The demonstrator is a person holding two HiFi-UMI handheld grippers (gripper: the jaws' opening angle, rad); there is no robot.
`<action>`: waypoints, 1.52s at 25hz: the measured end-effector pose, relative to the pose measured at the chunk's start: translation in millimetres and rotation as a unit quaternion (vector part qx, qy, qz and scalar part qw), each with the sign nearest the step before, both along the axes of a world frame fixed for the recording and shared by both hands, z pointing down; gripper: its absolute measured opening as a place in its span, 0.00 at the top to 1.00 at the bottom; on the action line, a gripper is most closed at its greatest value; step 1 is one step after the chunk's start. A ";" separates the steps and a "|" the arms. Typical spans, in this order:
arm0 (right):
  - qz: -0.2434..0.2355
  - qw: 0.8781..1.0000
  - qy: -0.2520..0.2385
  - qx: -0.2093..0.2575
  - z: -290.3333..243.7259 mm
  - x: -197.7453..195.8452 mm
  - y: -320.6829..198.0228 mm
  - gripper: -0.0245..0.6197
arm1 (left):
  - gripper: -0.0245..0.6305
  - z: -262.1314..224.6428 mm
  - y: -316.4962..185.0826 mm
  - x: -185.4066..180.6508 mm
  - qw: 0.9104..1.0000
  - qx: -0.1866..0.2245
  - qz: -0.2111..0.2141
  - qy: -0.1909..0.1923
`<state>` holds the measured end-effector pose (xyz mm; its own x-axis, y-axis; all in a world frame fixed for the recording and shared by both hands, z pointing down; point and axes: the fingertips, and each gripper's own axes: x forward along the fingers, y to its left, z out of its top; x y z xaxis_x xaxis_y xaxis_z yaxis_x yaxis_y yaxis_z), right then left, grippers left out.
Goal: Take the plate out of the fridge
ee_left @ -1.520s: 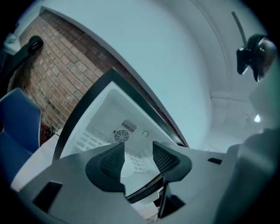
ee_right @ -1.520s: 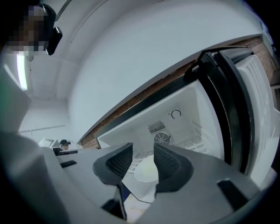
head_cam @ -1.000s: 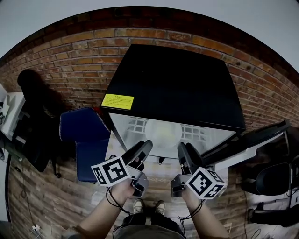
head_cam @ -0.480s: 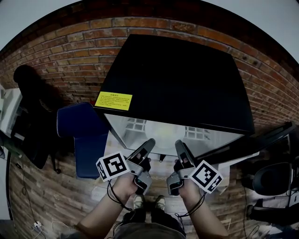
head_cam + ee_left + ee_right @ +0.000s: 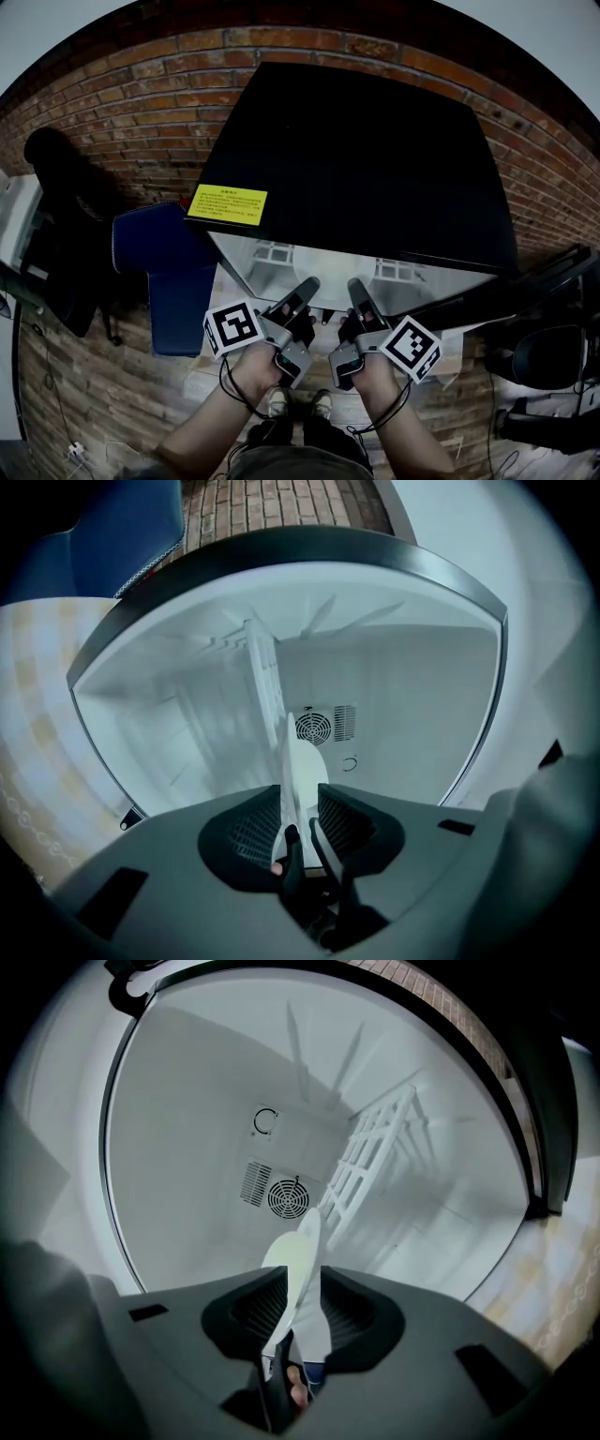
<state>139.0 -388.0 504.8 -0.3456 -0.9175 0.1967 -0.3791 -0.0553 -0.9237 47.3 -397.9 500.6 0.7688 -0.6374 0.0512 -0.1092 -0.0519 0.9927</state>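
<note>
Left gripper view, bottom centre: my left gripper (image 5: 300,803) and right gripper (image 5: 302,1288), just closing, each pinch the plate (image 5: 306,761).

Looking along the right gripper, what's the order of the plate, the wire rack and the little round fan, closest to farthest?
1. Plate: between the jaws of the right gripper, which have just been closing on it.
2. Rack: just past the plate, to its right in this view.
3. Fan: farthest, on the back wall, left of the rack.

Smooth glossy plate (image 5: 302,771); smooth fridge top (image 5: 356,159); rough brickwork (image 5: 122,103).
</note>
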 end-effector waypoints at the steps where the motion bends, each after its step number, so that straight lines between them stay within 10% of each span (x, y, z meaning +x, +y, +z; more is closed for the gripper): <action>1: -0.002 1.000 -0.007 -0.002 1.0 -2.0 -0.1 0.79 | 0.77 2.7 0.6 0.9 1.000 -0.005 0.000 0.002; 38: -0.010 0.997 -0.079 -0.015 -42.6 -16.1 35.6 0.90 | 0.91 -38.4 41.6 -8.0 1.000 -0.007 -0.001 0.016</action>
<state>122.9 -352.3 462.2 -0.3922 -0.9047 0.1663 -0.2299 -0.0786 -0.9700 39.3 -356.2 462.2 0.7693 -0.6379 0.0359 -0.0773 -0.0371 0.9963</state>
